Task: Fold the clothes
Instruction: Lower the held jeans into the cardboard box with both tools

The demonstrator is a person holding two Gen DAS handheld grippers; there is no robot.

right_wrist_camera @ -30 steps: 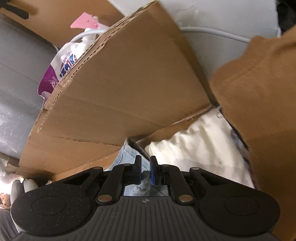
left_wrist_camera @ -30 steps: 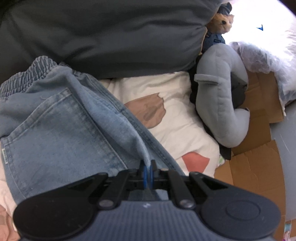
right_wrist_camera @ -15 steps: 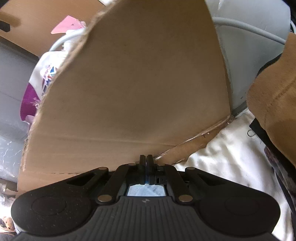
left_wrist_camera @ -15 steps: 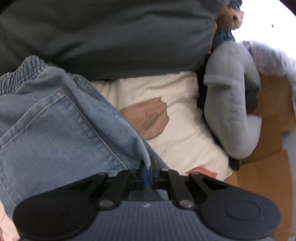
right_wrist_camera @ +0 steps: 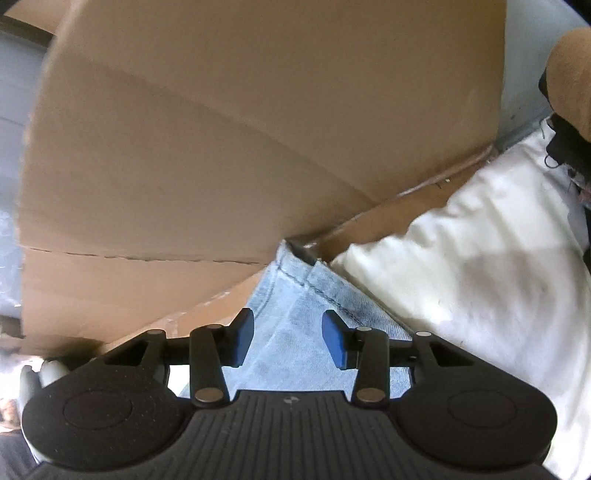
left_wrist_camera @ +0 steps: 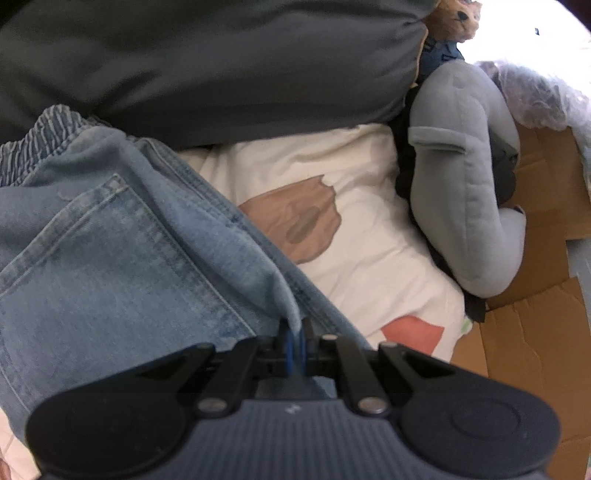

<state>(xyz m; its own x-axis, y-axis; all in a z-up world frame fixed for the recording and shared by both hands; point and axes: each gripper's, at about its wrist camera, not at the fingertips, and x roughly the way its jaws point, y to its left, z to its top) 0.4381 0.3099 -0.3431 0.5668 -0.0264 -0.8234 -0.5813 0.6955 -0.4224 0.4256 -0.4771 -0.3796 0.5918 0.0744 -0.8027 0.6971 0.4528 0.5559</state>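
Observation:
Light blue jeans (left_wrist_camera: 122, 236) with an elastic waistband and a back pocket lie on a white patterned bedsheet (left_wrist_camera: 354, 236). My left gripper (left_wrist_camera: 294, 332) is shut on a pinched fold of the jeans' side seam. In the right wrist view the hem end of a jeans leg (right_wrist_camera: 291, 310) lies on the bed against the cardboard. My right gripper (right_wrist_camera: 288, 341) is just above it, its jaws opening, the blue pads (right_wrist_camera: 334, 343) apart and off the denim.
A dark grey cushion (left_wrist_camera: 207, 62) lies behind the jeans. A grey plush toy (left_wrist_camera: 469, 192) and a small bear (left_wrist_camera: 456, 18) lie at the right. Large cardboard sheets (right_wrist_camera: 240, 147) stand close ahead of the right gripper. A white cloth (right_wrist_camera: 472, 280) and a brown garment (right_wrist_camera: 570, 77) lie at its right.
My right gripper was shut on the jeans hem and has let go, its pads now apart. It moved lower, closer to the cardboard. The left gripper keeps its grip.

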